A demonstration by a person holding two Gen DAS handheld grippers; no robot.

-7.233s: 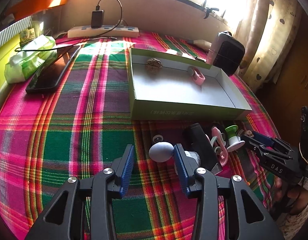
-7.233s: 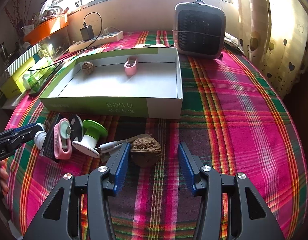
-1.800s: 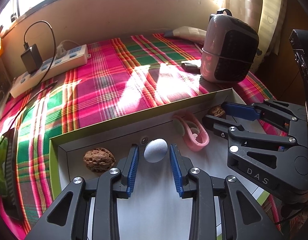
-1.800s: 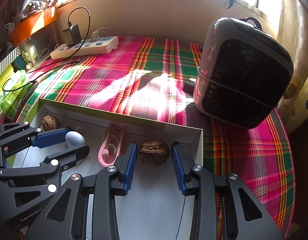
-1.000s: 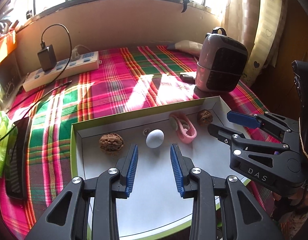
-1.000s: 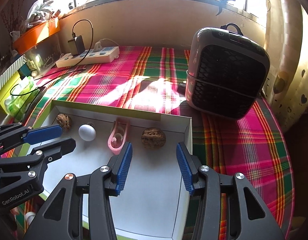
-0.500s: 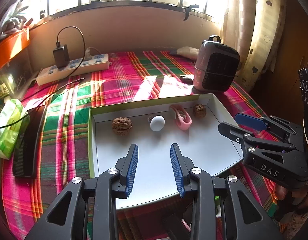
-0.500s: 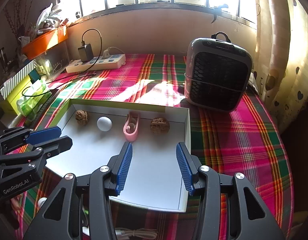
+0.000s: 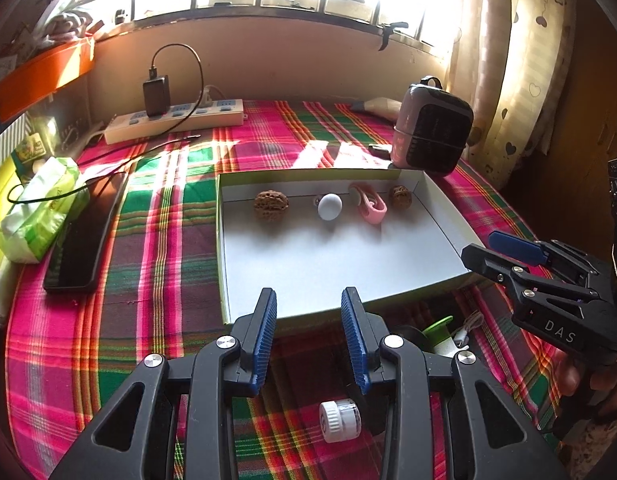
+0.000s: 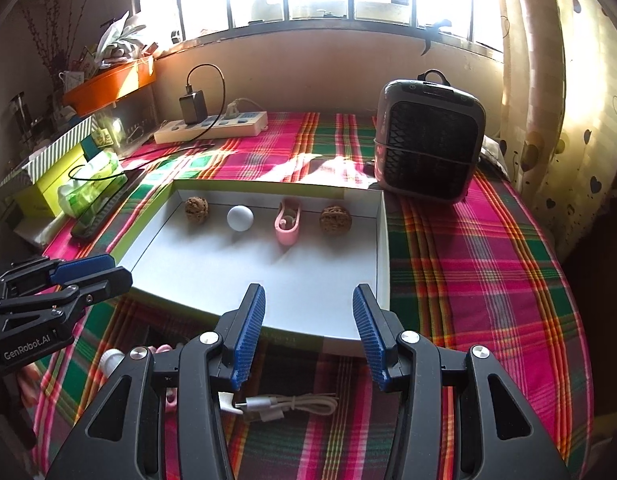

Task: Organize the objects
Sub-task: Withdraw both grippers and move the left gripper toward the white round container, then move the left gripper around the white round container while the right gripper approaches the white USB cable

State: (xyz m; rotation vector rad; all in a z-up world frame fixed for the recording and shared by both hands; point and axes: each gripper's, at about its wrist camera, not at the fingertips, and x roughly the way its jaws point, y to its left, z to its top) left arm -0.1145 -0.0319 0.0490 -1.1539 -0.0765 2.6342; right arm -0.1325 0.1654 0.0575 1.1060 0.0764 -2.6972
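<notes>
left wrist: both claws (image 9: 308, 312) (image 10: 308, 312) released; wrinkly walnuts (image 9: 271, 205), smooth egg (image 9: 329, 207) in box (image 9: 448, 220).

On the surface (image 10: 488, 280) lay a shallow box (image 10: 382, 248). Along its far wall sat a row of four: a walnut (image 10: 196, 209) at the left, an egg-shaped ball (image 10: 240, 218) next, then a clip (image 10: 287, 226), then a second walnut (image 10: 335, 219) at the right. Behind the box's right corner stood a heater (image 10: 428, 144); a power strip (image 10: 212, 126) lay far back on the left. A phone (image 9: 82, 240) and a tissue pack (image 9: 40, 208) lay left of the box. Before the box lay a coiled cable (image 10: 286, 403) and a small vial (image 9: 339, 420).
</notes>
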